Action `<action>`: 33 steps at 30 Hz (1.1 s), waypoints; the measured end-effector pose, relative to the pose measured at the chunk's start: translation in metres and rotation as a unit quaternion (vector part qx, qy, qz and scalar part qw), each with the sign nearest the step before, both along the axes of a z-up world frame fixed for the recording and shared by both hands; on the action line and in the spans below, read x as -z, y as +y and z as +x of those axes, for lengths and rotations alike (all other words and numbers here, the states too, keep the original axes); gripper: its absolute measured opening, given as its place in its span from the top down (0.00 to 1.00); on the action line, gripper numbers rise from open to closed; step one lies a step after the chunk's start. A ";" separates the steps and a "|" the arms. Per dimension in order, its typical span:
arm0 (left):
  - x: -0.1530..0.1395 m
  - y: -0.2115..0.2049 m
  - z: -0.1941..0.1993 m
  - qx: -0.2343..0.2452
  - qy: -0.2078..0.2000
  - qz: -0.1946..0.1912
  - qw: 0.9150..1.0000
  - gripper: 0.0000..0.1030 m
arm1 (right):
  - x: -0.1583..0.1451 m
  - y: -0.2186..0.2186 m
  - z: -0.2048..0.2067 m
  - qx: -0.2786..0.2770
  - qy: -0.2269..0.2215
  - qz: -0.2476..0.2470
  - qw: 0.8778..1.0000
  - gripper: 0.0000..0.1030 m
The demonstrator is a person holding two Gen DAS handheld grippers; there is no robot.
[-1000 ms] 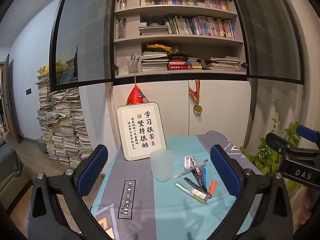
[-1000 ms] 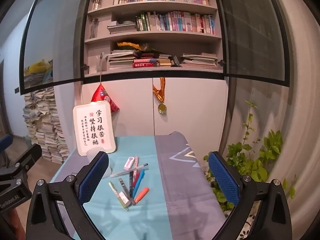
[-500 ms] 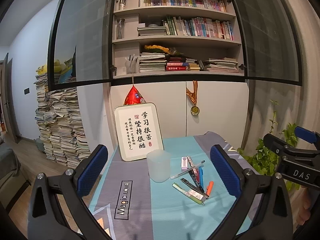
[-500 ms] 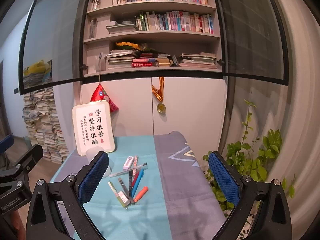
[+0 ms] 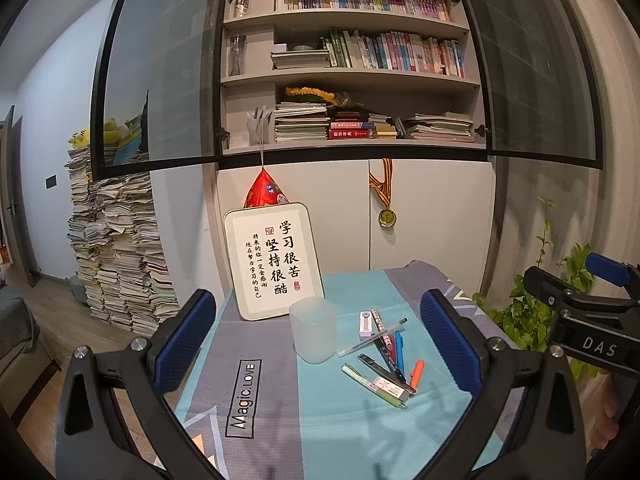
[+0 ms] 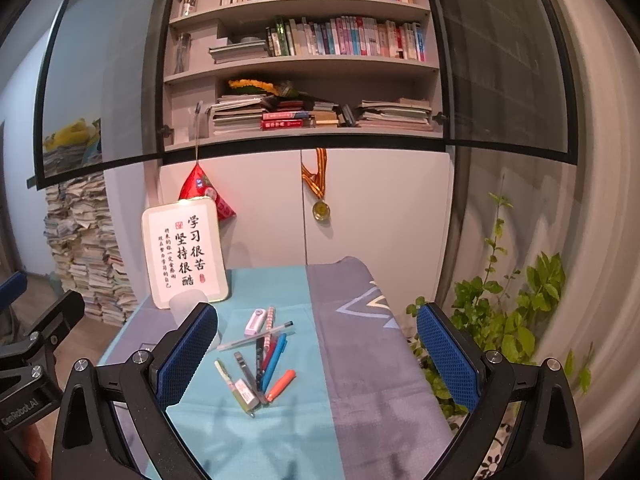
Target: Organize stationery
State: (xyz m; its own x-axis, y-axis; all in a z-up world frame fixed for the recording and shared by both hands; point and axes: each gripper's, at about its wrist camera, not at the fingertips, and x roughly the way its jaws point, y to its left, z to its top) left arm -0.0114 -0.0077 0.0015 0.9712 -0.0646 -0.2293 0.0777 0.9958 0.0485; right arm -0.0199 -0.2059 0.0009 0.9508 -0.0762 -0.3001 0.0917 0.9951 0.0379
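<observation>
A frosted plastic cup [image 5: 313,329] stands upright on the teal and grey tablecloth [image 5: 276,392]. Right of it lies a loose pile of pens [image 5: 390,354] with a small white and lilac eraser [image 5: 365,324], an orange marker [image 5: 417,372] and a green pen [image 5: 372,385]. The right wrist view shows the same pile [image 6: 264,356], with the cup [image 6: 188,305] partly hidden behind a finger. My left gripper [image 5: 320,342] hangs open above the table's near side, nothing between its fingers. My right gripper [image 6: 316,354] is open too, held off the table to the right.
A framed calligraphy board [image 5: 274,258] leans on the cabinet behind the cup. A medal [image 5: 387,216] and a red pouch [image 5: 265,192] hang on the doors, bookshelves above. A leafy plant [image 6: 516,320] stands right of the table, and paper stacks [image 5: 120,248] rise at left.
Both grippers have drifted slightly, so the scene sits a little lower and to the left in the left wrist view. Nothing on the table has moved, and both grippers stay open.
</observation>
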 end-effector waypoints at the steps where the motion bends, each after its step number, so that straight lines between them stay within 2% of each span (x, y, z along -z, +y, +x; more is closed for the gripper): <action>1: 0.000 0.000 0.000 0.000 0.000 0.000 1.000 0.01 | 0.001 0.000 0.001 0.000 0.000 0.000 1.000 0.03; 33: 0.008 -0.010 0.021 0.003 0.030 0.010 1.000 0.01 | 0.014 -0.005 0.024 0.000 0.020 0.008 1.000 0.03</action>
State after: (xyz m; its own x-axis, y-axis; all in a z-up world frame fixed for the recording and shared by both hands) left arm 0.0091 -0.0179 -0.0066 0.9555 -0.0652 -0.2876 0.0868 0.9942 0.0631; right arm 0.0042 -0.2108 -0.0132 0.9384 -0.0708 -0.3383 0.0932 0.9944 0.0505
